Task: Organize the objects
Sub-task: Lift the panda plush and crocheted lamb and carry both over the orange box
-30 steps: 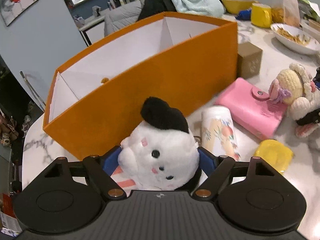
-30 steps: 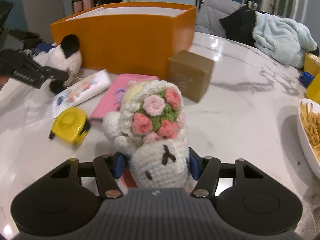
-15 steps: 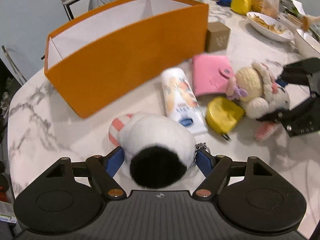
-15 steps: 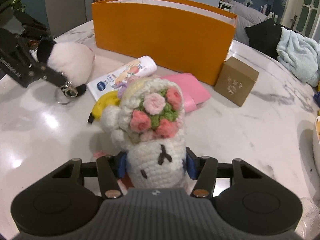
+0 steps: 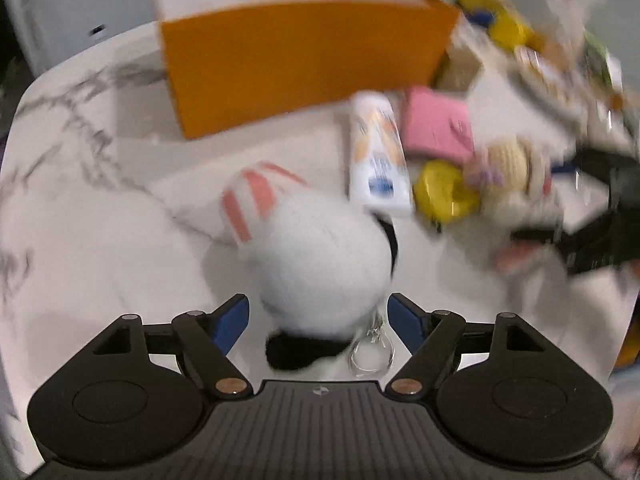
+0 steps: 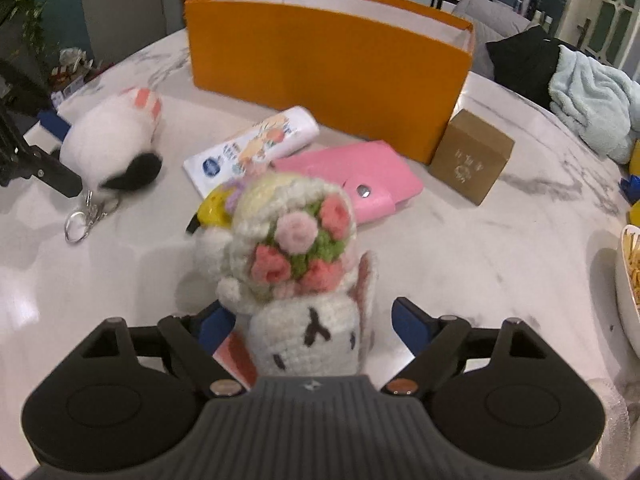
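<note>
From what I can see, none of the sorting is done: the plush [image 5: 320, 256], crochet doll [image 6: 296, 252], tube [image 6: 256, 144], pink wallet [image 6: 352, 172], yellow tape [image 5: 444, 190] and brown box [image 6: 472, 160] all lie on the table [image 6: 460, 260] in front of the orange box [image 6: 328, 64], whose visible white interior looks empty, though I can't see its floor. My left gripper [image 5: 318, 318] stands wide around the plush without pressing it, and my right gripper [image 6: 306, 320] is opening, with the doll loose between its jaws.
</note>
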